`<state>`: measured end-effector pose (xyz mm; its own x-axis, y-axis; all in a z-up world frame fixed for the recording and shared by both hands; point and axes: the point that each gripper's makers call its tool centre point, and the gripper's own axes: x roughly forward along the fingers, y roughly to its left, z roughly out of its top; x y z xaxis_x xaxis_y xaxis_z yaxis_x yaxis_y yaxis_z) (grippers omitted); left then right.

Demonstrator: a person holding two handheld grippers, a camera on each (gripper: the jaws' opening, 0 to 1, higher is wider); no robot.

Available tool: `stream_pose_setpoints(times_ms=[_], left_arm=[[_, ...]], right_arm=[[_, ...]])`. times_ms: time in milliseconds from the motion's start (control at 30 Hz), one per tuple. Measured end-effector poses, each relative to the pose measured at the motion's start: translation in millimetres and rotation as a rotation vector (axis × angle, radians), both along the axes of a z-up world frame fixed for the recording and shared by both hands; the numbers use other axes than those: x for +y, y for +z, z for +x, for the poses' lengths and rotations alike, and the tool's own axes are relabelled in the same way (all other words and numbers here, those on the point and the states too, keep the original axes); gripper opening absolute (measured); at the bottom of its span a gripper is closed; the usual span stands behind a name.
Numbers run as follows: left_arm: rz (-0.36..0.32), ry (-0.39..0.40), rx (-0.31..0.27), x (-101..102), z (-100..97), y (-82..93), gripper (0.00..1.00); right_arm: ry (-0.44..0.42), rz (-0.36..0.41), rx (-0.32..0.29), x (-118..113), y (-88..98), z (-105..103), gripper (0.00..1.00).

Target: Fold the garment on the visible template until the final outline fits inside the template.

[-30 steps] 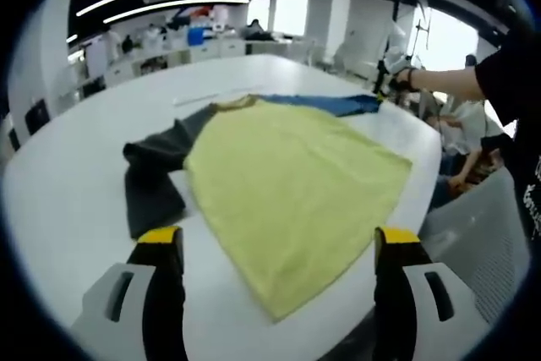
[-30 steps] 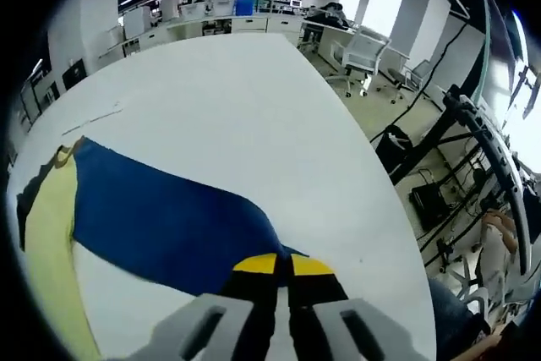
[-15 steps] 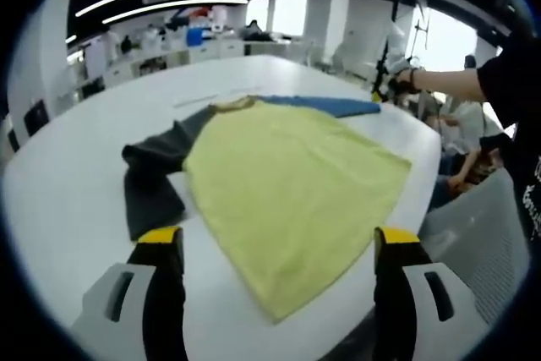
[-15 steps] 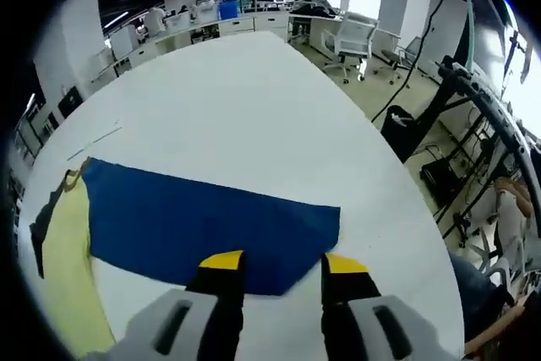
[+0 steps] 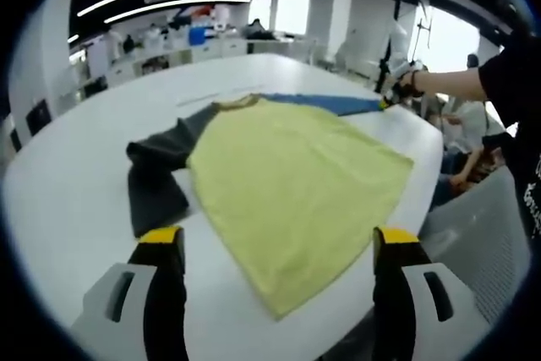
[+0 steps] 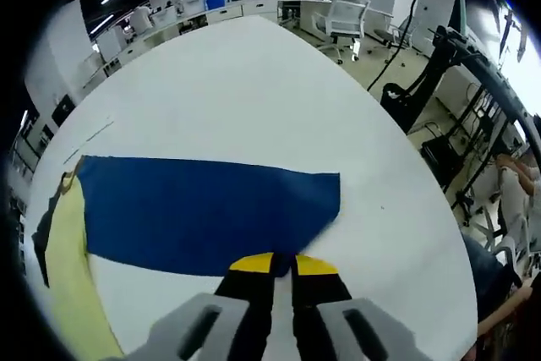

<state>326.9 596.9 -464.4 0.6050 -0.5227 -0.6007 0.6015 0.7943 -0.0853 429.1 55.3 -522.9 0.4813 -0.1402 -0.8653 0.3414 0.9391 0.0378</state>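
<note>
In the left gripper view, the left hand-held gripper (image 5: 280,247) hovers above the near edge of the white table (image 5: 76,183), and its two yellow-tipped jaws stand wide apart with nothing between them. The garment (image 5: 292,179) lies flat on the table in front of it: a yellow body, a dark grey sleeve (image 5: 156,179) spread to the left and a blue sleeve (image 5: 330,104) stretched out at the far side. At the end of that blue sleeve the person's hand (image 5: 410,80) reaches in from the right with the right hand-held gripper (image 5: 387,101).

In the right gripper view, the right hand-held gripper (image 6: 282,265) has its jaws pressed together at the near edge of the blue sleeve (image 6: 207,213); whether cloth is caught between the tips cannot be told. The yellow body (image 6: 72,272) is cut off at the left.
</note>
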Motion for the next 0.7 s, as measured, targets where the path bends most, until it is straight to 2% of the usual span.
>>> stream_pose_setpoints(times_ms=[133, 533, 700], left_arm=[[0.004, -0.01, -0.001, -2, -1.3, 0.6, 0.9], [0.0, 0.005, -0.014, 0, 1.0, 4.1, 0.96], [-0.008, -0.003, -0.022, -2, 1.6, 7.8, 0.99]], right_arm=[[-0.018, 0.026, -0.026, -4, 2.5, 5, 0.01], [0.008, 0.02, -0.06, -3, 11.7, 10, 0.0], [0.036, 0.012, -0.082, 2, 22.3, 15, 0.0]])
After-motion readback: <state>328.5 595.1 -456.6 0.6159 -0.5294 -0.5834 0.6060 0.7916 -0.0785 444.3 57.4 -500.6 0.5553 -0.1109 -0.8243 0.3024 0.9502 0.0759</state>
